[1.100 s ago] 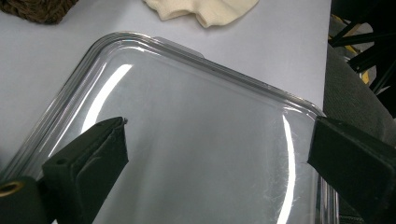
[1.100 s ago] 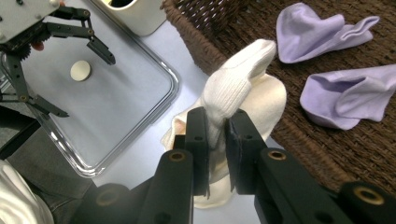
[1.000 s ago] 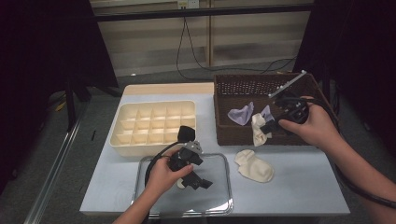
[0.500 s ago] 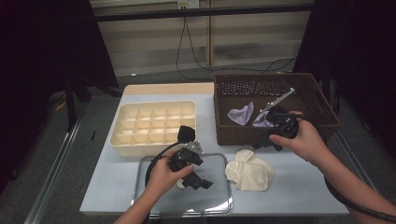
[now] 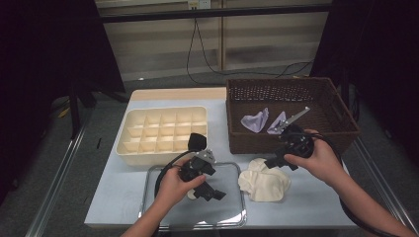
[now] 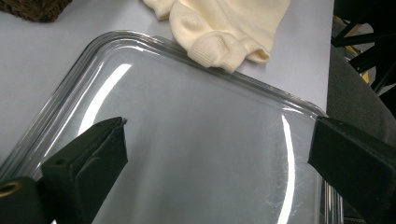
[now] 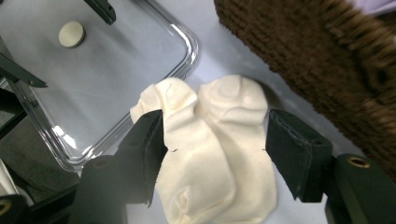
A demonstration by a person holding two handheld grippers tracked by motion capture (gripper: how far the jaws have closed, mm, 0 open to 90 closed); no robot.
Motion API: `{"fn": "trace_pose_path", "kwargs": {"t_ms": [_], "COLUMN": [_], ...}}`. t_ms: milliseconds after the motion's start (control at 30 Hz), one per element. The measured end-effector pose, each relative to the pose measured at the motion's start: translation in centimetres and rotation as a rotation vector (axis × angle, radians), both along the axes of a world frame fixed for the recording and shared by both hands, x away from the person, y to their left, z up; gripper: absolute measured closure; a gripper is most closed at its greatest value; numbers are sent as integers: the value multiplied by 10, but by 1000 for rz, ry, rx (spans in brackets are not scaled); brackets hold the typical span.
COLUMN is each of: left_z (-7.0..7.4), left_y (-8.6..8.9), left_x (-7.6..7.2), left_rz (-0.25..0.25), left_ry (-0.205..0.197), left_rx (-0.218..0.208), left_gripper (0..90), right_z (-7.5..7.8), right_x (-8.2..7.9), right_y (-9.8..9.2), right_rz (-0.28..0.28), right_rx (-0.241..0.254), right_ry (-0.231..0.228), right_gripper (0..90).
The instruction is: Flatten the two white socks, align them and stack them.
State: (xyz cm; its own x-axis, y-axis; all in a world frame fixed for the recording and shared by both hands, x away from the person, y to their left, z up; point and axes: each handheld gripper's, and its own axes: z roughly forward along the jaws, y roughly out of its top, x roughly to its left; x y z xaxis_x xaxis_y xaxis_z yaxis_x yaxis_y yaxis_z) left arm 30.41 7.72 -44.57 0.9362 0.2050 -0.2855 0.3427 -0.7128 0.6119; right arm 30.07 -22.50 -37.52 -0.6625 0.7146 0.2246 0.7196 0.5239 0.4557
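Observation:
A pile of cream socks (image 5: 264, 181) lies on the grey table between the clear tray (image 5: 237, 217) and the wicker basket (image 5: 291, 89). My right gripper (image 5: 279, 164) hangs low over the pile's far edge. Its jaws have just been opening. In the right gripper view the socks (image 7: 229, 102) lie between the parted jaws of the right gripper (image 7: 215, 154), and the pads do not press on them. My left gripper (image 5: 207, 185) stands open over the clear tray (image 6: 187, 51), nothing between its jaws (image 6: 219, 154). A small cream disc (image 7: 71, 34) rests in the tray.
A cream compartment box (image 5: 163, 133) sits at the back left. Two purple cloths (image 5: 257, 121) lie in the basket. The basket's front wall (image 7: 317, 56) stands close beside the socks. The table's near edge runs just past the tray.
The right gripper came down from the basket's front edge to the table by the tray. The cream sock it held now lies on the pile, and its jaws stand apart. The left gripper stayed put.

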Motion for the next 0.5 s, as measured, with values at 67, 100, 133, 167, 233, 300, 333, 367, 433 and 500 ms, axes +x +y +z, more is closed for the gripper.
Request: {"fn": "trace_pose_path", "kwargs": {"t_ms": [67,100,133,167,233,300,333,367,433,500], "left_z": [0,-1,-1,-1,-1,-1,-1,-1,-1,-1], "left_y": [0,-1,-1,-1,-2,-3,-3,-4,-5,-5], "left_x": [0,0,1,1,0,1,1,1,1,2], "left_rz": [-6,-6,-10,-14,-11,-11,-13,-16,-5,-20], "left_ry": [0,0,-4,-6,-3,-5,-5,-9,-4,-12], "left_rx": [1,1,2,3,4,4,8,7,0,11], "left_gripper": [42,42,42,41,39,38,38,38,38,38], "right_z": [-5,-6,-9,-11,-16,-19,-21,-23,-27,-31], "right_x": [-1,-2,-2,-3,-4,-5,-6,-6,-8,-10], "right_y": [0,0,0,0,0,0,1,1,2,3], "right_rz": [0,0,3,-1,4,3,8,10,16,25], "right_rx": [2,0,-5,1,10,14,14,17,15,21], "right_ry": [2,2,0,4,5,4,3,3,3,0], "right_gripper": [364,363,363,362,363,365,370,375,382,397]}}
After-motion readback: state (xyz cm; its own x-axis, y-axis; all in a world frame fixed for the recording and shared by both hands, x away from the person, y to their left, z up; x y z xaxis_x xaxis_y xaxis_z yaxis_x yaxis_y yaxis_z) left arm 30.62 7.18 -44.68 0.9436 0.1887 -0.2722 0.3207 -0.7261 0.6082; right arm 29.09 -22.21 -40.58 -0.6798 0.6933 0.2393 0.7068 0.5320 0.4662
